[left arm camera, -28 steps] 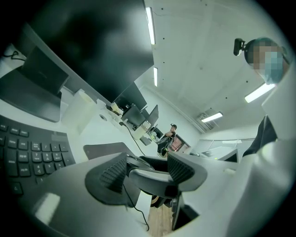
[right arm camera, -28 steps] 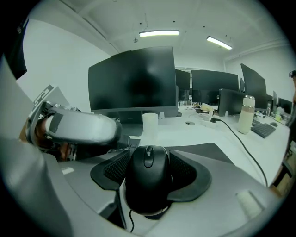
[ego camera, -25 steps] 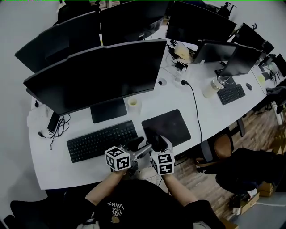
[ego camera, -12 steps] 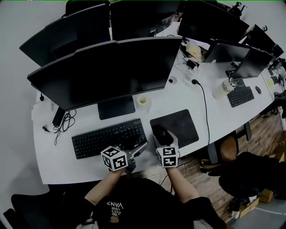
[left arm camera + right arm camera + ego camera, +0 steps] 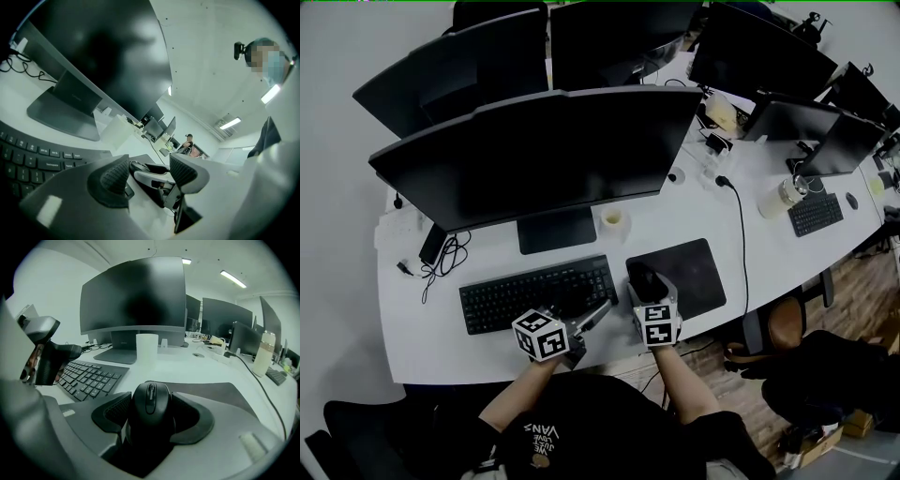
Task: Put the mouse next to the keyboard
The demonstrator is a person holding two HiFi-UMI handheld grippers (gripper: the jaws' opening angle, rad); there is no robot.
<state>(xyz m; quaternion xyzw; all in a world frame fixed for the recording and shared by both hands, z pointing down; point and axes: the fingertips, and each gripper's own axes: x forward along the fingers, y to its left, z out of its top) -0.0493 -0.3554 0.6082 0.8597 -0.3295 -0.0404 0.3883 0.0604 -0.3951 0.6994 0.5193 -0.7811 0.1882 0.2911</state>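
The mouse (image 5: 151,404) is black and rounded, with a scroll wheel. The right gripper (image 5: 151,420) is closed on its sides. It is at the left edge of the mouse pad (image 5: 689,267), just beside the keyboard (image 5: 536,292). The left gripper (image 5: 149,174) is open and empty. The inside of the white cup (image 5: 146,348) is not visible.

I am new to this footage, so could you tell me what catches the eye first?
Large dark monitors crowd the white desk's far side. At the front, the right gripper is shut on a black mouse at the pad's left edge, just right of the keyboard. The left gripper hangs open and empty by the keyboard's right end.
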